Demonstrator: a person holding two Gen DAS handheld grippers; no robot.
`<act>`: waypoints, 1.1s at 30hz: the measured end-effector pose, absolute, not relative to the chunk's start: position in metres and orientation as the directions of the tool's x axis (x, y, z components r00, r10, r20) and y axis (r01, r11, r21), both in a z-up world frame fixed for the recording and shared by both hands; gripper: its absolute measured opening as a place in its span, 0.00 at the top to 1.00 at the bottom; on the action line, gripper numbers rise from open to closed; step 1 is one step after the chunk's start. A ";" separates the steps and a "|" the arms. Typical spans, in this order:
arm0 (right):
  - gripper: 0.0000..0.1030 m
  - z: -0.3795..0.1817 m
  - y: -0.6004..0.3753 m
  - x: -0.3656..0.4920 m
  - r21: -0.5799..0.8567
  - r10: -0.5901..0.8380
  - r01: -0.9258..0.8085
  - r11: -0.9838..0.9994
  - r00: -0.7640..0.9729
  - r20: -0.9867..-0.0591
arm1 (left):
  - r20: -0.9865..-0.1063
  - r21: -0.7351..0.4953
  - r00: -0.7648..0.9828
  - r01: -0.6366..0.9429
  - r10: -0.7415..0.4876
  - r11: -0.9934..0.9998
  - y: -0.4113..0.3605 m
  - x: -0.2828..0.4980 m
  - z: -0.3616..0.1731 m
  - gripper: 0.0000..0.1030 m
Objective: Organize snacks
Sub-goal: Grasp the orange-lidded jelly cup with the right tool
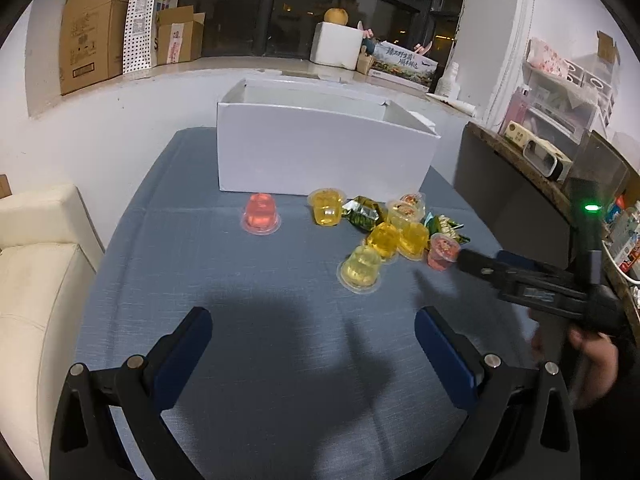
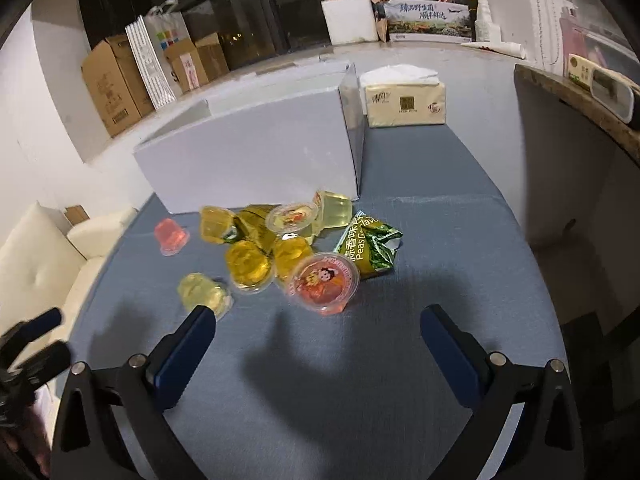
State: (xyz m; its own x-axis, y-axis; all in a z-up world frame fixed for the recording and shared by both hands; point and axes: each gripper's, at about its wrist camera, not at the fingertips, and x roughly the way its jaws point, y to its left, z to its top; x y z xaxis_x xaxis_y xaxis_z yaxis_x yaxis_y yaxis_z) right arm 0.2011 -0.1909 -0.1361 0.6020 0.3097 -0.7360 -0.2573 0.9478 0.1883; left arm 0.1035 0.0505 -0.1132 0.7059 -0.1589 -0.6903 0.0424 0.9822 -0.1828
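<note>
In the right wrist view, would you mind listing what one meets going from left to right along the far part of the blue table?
Open white cardboard box → cream-coloured pack of paper tissues → dark side table with a wooden top.

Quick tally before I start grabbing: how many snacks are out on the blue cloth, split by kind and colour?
Yellow jelly cups: 6
Pink or red jelly cups: 2
Green foil packets: 2
Total: 10
</note>
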 end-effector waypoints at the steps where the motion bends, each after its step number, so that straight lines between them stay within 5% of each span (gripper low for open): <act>1: 0.00 -0.140 -0.188 0.207 0.176 0.297 -0.254 0.951 0.596 -0.746 | -0.690 -0.179 0.707 0.040 -0.154 0.983 0.051 0.103 -0.112 0.00; 13: 0.01 -0.163 -0.174 0.239 0.191 0.304 -0.251 0.949 0.562 -0.769 | -0.708 -0.142 0.695 0.041 -0.130 0.989 0.049 0.107 -0.116 0.00; 15: 0.30 -0.164 -0.175 0.241 0.198 0.303 -0.242 0.950 0.559 -0.772 | -0.709 -0.140 0.693 0.043 -0.131 0.989 0.048 0.109 -0.118 0.00; 16: 0.52 -0.165 -0.176 0.242 0.196 0.297 -0.237 0.952 0.549 -0.781 | -0.712 -0.138 0.690 0.045 -0.131 0.989 0.047 0.110 -0.120 0.00; 33: 0.52 -0.126 -0.217 0.166 0.282 0.389 -0.269 0.921 0.608 -0.692 | -0.754 -0.146 0.631 0.110 -0.183 0.983 0.010 0.190 -0.157 0.00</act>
